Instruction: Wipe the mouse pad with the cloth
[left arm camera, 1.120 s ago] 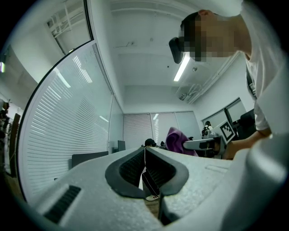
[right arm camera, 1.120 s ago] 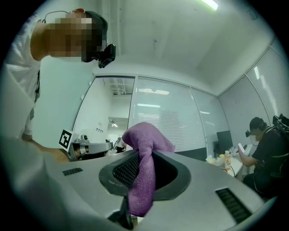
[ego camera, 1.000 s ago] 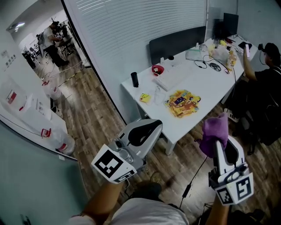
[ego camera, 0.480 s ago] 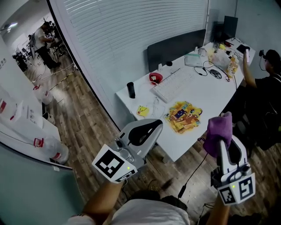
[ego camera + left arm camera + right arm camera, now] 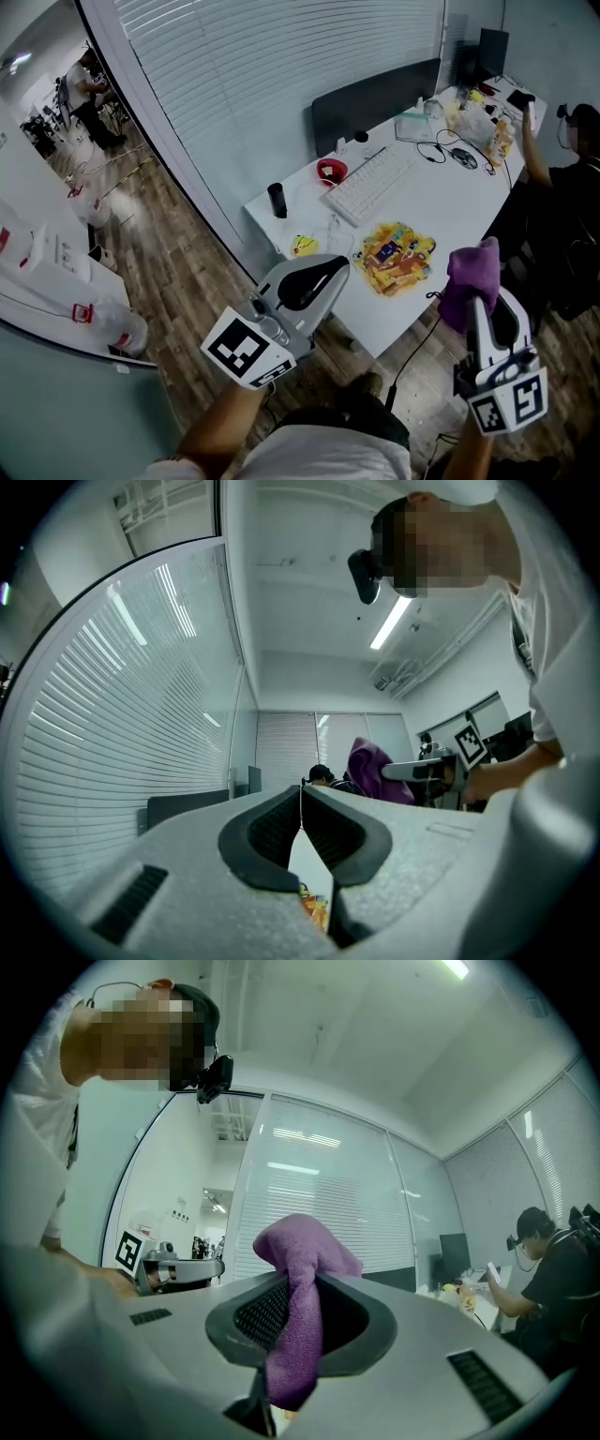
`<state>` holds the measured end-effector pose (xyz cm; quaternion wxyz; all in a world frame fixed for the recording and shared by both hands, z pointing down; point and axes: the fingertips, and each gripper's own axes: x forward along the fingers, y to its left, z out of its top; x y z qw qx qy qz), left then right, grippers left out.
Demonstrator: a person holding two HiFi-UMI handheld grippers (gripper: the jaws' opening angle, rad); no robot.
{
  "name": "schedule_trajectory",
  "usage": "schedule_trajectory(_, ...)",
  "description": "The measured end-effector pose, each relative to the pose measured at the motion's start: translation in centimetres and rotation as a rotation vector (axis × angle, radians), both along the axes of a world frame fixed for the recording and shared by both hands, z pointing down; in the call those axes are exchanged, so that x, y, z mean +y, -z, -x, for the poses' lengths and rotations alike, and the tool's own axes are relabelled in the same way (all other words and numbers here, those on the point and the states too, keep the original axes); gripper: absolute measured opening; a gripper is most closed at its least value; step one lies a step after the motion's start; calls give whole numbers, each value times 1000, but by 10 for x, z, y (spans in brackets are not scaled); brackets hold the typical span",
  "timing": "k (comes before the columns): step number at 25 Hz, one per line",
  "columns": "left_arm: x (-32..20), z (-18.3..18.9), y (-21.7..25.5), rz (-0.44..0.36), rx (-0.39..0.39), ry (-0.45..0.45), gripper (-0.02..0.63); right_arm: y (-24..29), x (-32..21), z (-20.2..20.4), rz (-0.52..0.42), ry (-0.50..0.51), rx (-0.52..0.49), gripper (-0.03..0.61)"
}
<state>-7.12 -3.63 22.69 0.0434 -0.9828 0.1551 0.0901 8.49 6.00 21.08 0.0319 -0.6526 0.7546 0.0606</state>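
The mouse pad [image 5: 397, 255], a yellow and orange printed mat, lies flat near the front edge of the white table [image 5: 441, 202]. A purple cloth [image 5: 472, 277] sticks up from my right gripper [image 5: 480, 302], which is shut on it just short of the table's near corner. In the right gripper view the cloth [image 5: 298, 1269] hangs pinched between the pads of that gripper [image 5: 295, 1290]. My left gripper [image 5: 328, 272] hovers over the floor left of the pad, shut with nothing in it; in its own view the jaws [image 5: 301, 799] meet at the tips.
On the table stand a white keyboard [image 5: 367, 185], a black cup [image 5: 276, 199], a red bowl [image 5: 331, 172] and a small yellow item [image 5: 302, 246]. A seated person [image 5: 572, 159] is at the far right end. A cable [image 5: 412, 352] hangs to the wooden floor.
Both grippers have travelled toward the table, which now sits closer and more centred in the head view. The cloth stays pinched in the right gripper; the left stays shut.
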Motion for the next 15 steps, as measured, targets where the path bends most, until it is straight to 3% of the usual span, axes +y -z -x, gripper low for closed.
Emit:
schedule_trajectory(9, -21, -20, -8, 6, -30, 14, 18, -5, -28, -20, 12, 25, 3, 64)
schedule_trajectory(15, -40, -46, -29, 52, -71, 52, 18, -13, -55, -38, 32, 76, -5, 64)
